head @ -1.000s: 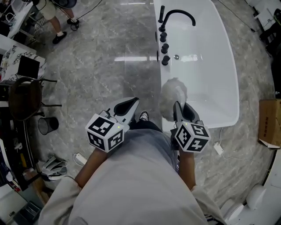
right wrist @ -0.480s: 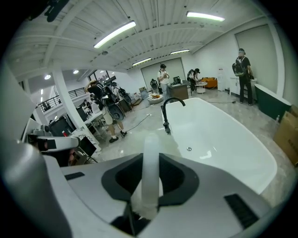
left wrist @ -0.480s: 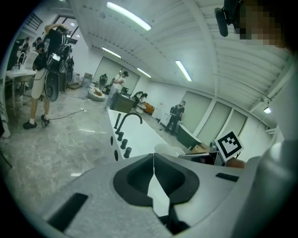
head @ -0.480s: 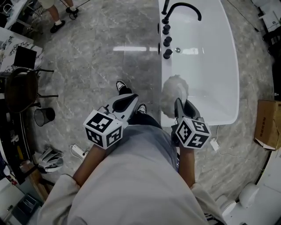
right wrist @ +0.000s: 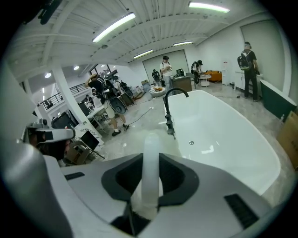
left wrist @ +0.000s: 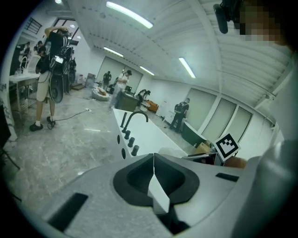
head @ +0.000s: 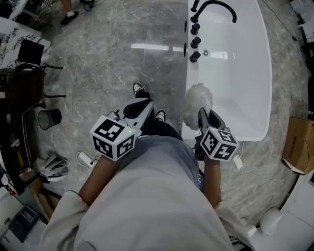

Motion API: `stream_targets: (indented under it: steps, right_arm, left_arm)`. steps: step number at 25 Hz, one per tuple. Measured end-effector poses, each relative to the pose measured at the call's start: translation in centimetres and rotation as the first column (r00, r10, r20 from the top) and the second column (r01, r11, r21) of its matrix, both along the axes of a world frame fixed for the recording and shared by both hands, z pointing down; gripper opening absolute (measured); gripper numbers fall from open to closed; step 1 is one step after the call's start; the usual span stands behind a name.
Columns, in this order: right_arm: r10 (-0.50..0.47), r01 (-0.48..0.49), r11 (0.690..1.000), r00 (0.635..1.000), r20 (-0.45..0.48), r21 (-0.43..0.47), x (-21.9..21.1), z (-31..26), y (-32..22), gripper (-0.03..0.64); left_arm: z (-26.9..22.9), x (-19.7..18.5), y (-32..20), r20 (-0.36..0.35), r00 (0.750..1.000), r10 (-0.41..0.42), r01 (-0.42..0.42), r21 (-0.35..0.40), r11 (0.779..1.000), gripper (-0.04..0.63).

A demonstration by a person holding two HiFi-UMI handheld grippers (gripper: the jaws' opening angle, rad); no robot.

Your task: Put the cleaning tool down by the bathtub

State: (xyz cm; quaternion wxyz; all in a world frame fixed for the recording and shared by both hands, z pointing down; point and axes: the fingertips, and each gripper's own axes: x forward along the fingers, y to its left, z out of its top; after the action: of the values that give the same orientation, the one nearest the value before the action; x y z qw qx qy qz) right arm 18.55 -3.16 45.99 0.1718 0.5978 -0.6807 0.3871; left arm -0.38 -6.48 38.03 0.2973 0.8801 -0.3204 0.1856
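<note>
My right gripper: jaws clamped on the white handle of the cleaning tool, with the handle running straight out between them. The tool's fluffy white head hangs over the near left rim of the bathtub. My left gripper: jaws pressed together with nothing in them, held over the grey floor left of the tub. A black faucet and knobs are at the tub's far left edge.

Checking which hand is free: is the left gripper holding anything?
No, in the left gripper view the left gripper has its jaws pressed together with nothing between them.
</note>
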Motion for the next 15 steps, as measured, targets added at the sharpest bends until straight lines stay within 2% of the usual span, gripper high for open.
stream_targets:
  steps: [4, 15]
  right_arm:
    - [-0.01, 0.009, 0.999, 1.0, -0.005, -0.031, 0.2, 1.6, 0.5, 0.074]
    - [-0.047, 0.044, 0.996, 0.998, -0.033, -0.083, 0.2, 5.2, 0.8, 0.075]
  left_arm:
    - [-0.1, 0.1, -0.3, 0.014, 1.0, -0.012, 0.012, 0.013, 1.0, 0.009]
    - [0.9, 0.3, 0.8, 0.028, 1.0, 0.008, -0.007, -0.021, 1.0, 0.009]
